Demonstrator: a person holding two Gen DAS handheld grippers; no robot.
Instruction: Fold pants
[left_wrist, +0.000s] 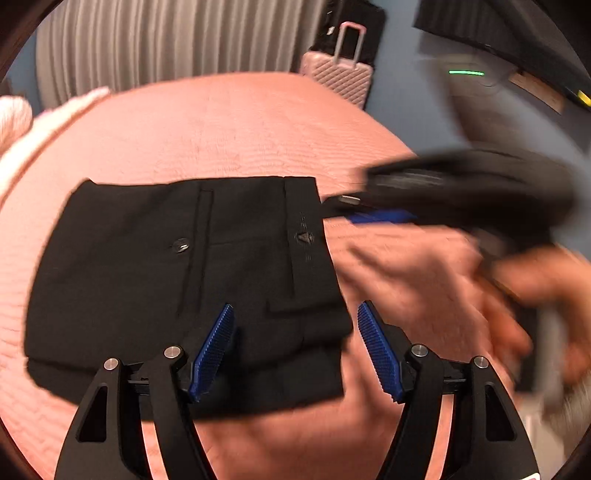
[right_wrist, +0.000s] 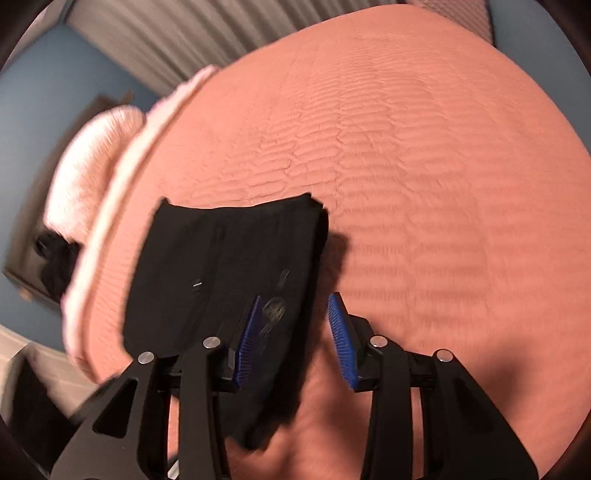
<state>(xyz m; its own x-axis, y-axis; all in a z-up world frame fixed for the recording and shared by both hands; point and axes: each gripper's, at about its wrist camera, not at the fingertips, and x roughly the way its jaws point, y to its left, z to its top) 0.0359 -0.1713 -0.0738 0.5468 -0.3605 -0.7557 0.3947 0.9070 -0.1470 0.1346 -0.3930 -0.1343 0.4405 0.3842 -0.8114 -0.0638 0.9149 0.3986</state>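
Observation:
Black pants (left_wrist: 184, 280) lie folded into a compact rectangle on the salmon quilted bedspread (left_wrist: 221, 129), with buttons and the waistband showing on top. My left gripper (left_wrist: 295, 314) is open above the pants' near right corner and holds nothing. My right gripper (right_wrist: 295, 306) is open and empty just above the pants (right_wrist: 221, 277), at their right edge. In the left wrist view the right gripper (left_wrist: 373, 208) shows blurred at the right, held by a hand, with its tips by the waistband edge.
A pink suitcase (left_wrist: 338, 72) stands beyond the far side of the bed by a grey curtain (left_wrist: 166, 40). Pale pink pillows (right_wrist: 96, 155) lie along the bed's left side. A dark nightstand (right_wrist: 33, 258) stands beyond them.

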